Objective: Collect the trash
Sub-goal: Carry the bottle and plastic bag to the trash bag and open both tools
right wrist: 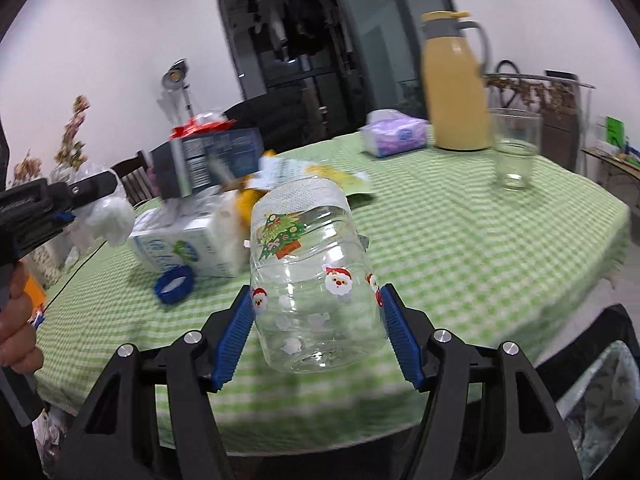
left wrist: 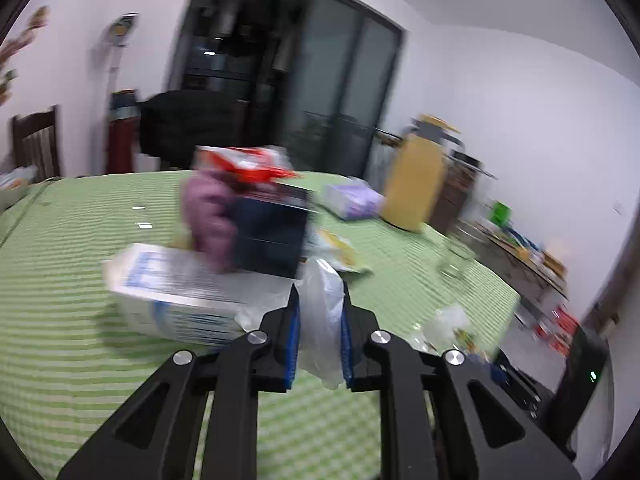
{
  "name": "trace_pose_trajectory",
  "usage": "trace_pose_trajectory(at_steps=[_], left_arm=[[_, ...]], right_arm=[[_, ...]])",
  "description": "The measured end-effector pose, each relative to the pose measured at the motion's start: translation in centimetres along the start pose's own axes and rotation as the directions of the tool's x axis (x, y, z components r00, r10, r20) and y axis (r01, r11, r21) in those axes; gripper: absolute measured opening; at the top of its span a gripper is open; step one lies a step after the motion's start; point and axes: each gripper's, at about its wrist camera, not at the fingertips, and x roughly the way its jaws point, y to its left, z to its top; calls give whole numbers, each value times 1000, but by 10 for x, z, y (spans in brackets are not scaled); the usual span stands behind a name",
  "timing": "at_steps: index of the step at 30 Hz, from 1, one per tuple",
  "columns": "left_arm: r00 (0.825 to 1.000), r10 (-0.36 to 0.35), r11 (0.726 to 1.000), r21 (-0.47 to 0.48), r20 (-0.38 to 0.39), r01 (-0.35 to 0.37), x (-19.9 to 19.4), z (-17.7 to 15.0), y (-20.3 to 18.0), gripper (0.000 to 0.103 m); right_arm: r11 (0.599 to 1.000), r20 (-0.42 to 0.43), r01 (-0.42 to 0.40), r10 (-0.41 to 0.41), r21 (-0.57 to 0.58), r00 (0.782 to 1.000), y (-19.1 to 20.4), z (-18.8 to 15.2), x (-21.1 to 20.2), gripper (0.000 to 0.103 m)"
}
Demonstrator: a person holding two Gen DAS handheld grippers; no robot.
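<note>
Green-checked tabletop (right wrist: pixel 460 240) still cluttered. My right tool (right wrist: pixel 318 334) is clamped wide around a clear plastic Christmas-print jar (right wrist: pixel 312 276), lifted off the cloth. Left tool (left wrist: pixel 320 320) nearly closed, pinching a thin white plastic bag (left wrist: pixel 322 312). Judged step: carry-off. Next: bin both; blue lid ring (right wrist: pixel 175 283) remains.

Motion blur is smearing the dark box (left wrist: pixel 270 236) and the purple bundle (left wrist: pixel 210 220) beside it in the left wrist view, leaving their labels unreadable. The white carton (left wrist: pixel 176 292) is running partly behind the left gripper (left wrist: pixel 320 320). In the right wrist view, the person's hand (right wrist: pixel 18 332) is being cropped by the frame's left edge, and the lined bin (right wrist: pixel 604 400) by the lower right.
</note>
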Motion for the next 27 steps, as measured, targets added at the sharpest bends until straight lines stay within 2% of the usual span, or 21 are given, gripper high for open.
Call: trace_pose_trajectory(at_steps=[5, 9, 14, 17, 20, 22, 26, 27], left_arm=[[996, -81, 991, 101, -46, 85, 21, -7, -53, 14], [983, -152, 973, 161, -107, 168, 44, -14, -101, 14], [955, -227, 944, 198, -189, 263, 72, -34, -156, 14], [930, -267, 920, 221, -253, 324, 89, -52, -190, 14], [890, -303, 890, 234, -341, 392, 108, -77, -225, 14], [857, -319, 874, 224, -404, 431, 123, -95, -247, 14], [795, -333, 830, 243, -506, 502, 146, -129, -292, 14], [770, -336, 811, 248, -542, 529, 153, -140, -305, 14]], right_arm=[[993, 39, 100, -103, 68, 994, -53, -6, -29, 62], [969, 42, 204, -212, 139, 976, -110, -16, -54, 62], [923, -12, 345, -348, 172, 937, -174, -36, -75, 62], [887, -85, 431, -422, 168, 903, -216, -52, -84, 62], [875, -157, 458, -435, 158, 887, -255, -71, -85, 63], [869, -221, 466, -428, 166, 877, -279, -85, -79, 63], [843, -351, 503, -419, 191, 837, -324, -113, -69, 63], [839, -371, 509, -417, 194, 829, -331, -118, -67, 63]])
